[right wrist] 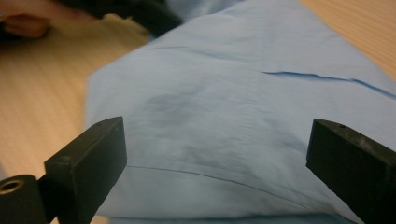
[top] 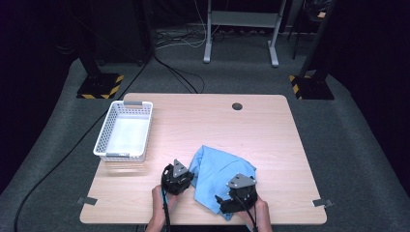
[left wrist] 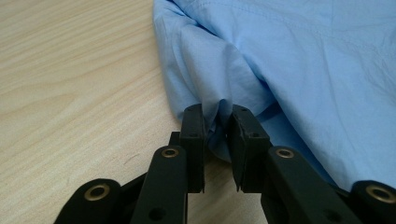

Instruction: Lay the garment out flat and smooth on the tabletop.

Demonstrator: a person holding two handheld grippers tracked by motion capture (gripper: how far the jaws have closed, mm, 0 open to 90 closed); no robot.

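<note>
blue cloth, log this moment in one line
left gripper: shut on blue cloth edge | right gripper: open above cloth | white basket: apart, far left | table

The pinched fold of the blue cloth (left wrist: 219, 109) disappears between the left tool (left wrist: 218, 116) pads. In the right gripper view, the cloth's near hem runs off the bottom edge, and the hand (right wrist: 23, 21) beyond it is blurred and cut off.

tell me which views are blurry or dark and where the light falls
High view: the room is dark and the table brightly lit, basket sharp. Left gripper view: the cloth is crisp, the near jaws soft. Right gripper view: smeared all over, the jaws hazy, a dull patch on the cloth.
</note>
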